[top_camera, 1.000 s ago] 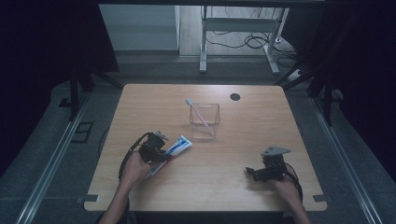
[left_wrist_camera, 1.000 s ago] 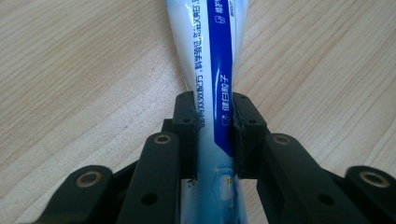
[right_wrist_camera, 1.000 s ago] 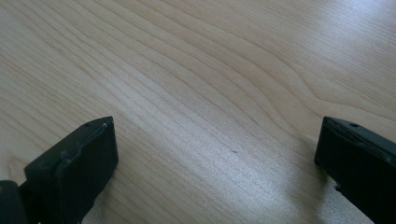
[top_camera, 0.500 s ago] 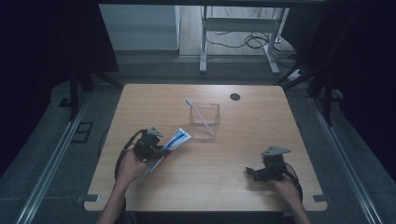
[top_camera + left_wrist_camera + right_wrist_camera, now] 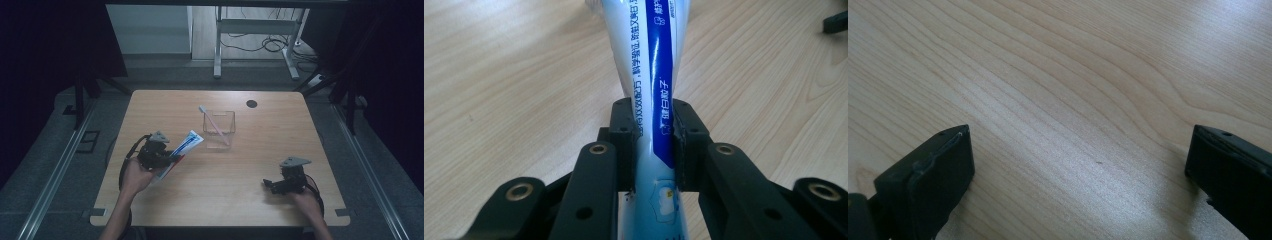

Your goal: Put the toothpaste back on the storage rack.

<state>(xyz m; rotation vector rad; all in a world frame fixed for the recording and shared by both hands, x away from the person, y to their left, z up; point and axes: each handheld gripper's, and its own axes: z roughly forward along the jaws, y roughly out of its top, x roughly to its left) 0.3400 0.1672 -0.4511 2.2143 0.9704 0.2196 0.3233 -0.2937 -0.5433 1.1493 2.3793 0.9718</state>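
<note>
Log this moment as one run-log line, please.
left gripper: shut on blue-and-white toothpaste tube | right gripper: open, idle | clear plastic box: holds pink toothbrush

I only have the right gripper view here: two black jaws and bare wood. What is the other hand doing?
Observer: The left tool is shut on a toothpaste tube, gripping it partway along its length; the left gripper view shows the pads pressed on both sides of the tube.
Operator: Is the tube lying on the table?
Observer: In the high view it looks held above the table, slanting up toward a clear container.
Operator: Anything in that container?
Observer: A toothbrush leans in it, head sticking out over the far-left rim.
Operator: And my tool?
Observer: The right tool is open, low over the table's near right part, well apart from the container.
</note>
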